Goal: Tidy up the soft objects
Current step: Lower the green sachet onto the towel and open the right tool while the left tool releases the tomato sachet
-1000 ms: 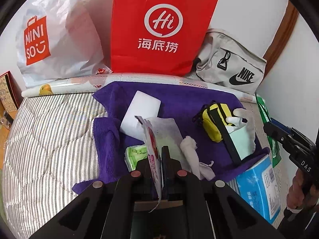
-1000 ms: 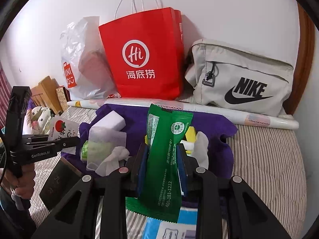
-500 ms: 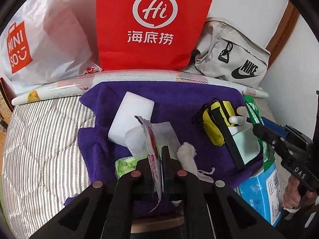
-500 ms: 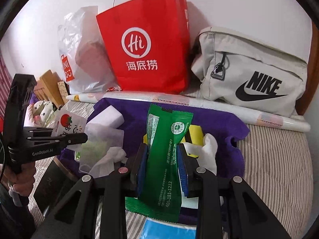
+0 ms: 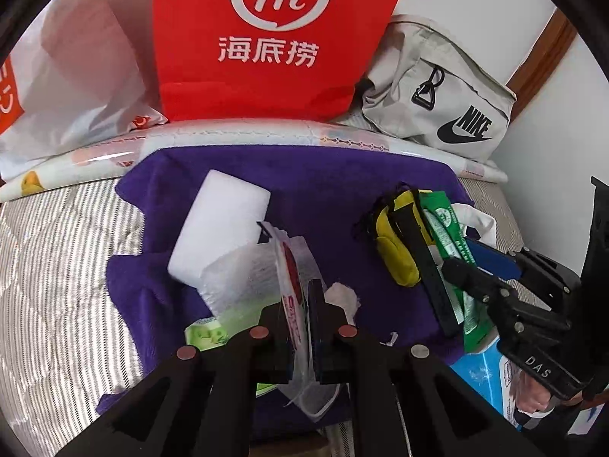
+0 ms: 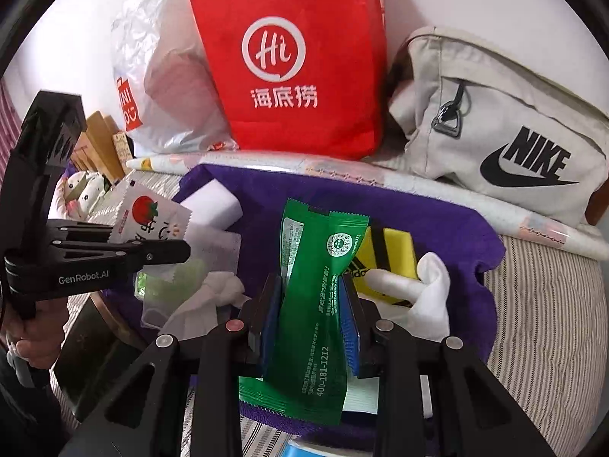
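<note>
My left gripper (image 5: pixel 302 297) is shut on a white strawberry-print packet (image 5: pixel 291 285), also visible in the right wrist view (image 6: pixel 146 217), held above a purple towel (image 5: pixel 323 182). My right gripper (image 6: pixel 310 297) is shut on a green wipes packet (image 6: pixel 316 304), seen from the left wrist view (image 5: pixel 445 224). On the towel lie a white foam block (image 5: pixel 224 224), a clear bag over a light-green packet (image 6: pixel 182 278), crumpled tissue (image 6: pixel 213 301), a yellow-black pouch (image 5: pixel 396 251) and a white sock (image 6: pixel 430 293).
A red paper bag (image 6: pixel 300 61), a white plastic bag (image 6: pixel 160 76) and a grey Nike bag (image 6: pixel 506 133) stand against the wall behind a rolled printed sheet (image 5: pixel 247 133). A blue tissue pack (image 5: pixel 491 381) lies at the towel's right front. Striped mattress (image 5: pixel 57 285) surrounds the towel.
Both grippers have moved forward over the towel toward the bags, still holding their packets. The right gripper has come closer to the yellow-black pouch.
</note>
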The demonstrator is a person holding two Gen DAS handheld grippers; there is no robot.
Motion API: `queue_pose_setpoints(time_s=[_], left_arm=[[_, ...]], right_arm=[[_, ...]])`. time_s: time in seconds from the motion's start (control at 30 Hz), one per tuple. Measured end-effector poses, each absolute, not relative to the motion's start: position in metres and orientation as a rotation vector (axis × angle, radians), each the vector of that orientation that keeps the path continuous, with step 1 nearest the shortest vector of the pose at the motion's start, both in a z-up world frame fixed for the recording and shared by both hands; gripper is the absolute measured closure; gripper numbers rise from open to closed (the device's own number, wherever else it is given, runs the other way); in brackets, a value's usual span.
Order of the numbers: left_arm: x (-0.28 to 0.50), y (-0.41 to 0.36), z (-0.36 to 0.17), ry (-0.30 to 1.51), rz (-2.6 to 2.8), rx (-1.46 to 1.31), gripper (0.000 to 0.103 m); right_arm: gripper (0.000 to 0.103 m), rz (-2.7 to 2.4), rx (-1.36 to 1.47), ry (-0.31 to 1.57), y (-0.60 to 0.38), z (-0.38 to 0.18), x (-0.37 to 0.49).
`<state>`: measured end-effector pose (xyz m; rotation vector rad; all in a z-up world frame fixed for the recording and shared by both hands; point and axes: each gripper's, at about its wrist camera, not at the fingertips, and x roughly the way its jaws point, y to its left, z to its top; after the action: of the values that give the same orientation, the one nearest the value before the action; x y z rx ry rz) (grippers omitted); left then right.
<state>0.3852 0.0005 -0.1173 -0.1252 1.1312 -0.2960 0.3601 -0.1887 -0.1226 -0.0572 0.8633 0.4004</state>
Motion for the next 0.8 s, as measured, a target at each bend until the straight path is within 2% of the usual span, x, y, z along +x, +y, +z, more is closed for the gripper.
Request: queue_pose_setpoints(time_s=[0.3,0.4,0.47,0.57,0.67,0.73,0.8], left_arm=[[0.394,-0.008,-0.130,1.177,-0.320,-0.123,0.096],[0.397,-0.006,-0.131,1.181,-0.321,-0.137,0.096],[0.399,-0.004,-0.131,1.188,-0.323,-0.147,0.095],[0.401,-0.003,-0.132,1.197,-0.327,-0.154,0.088],[0.400,-0.003,-0.131,1.189,-0.327,-0.147,0.086],[0.400,-0.004,-0.130,1.185,-0.325,-0.137,0.081],[0.399,-0.003,-0.128,1.183,-0.329,-0.143,0.062]], right_arm=[[0.072,0.389,-0.057,0.908,-0.190,-0.130,0.367],[0.064,0.396,-0.051,0.895,-0.192,-0.129,0.366],[0.063,0.387,-0.052,0.888,-0.192,-0.128,0.367],[0.056,0.373,-0.047,0.891,-0.192,-0.128,0.369],[0.055,0.366,-0.048,0.884,-0.193,-0.127,0.368],[0.055,0.364,-0.050,0.878,-0.193,-0.125,0.367],[0.055,0.364,-0.053,0.871,-0.194,-0.122,0.363]])
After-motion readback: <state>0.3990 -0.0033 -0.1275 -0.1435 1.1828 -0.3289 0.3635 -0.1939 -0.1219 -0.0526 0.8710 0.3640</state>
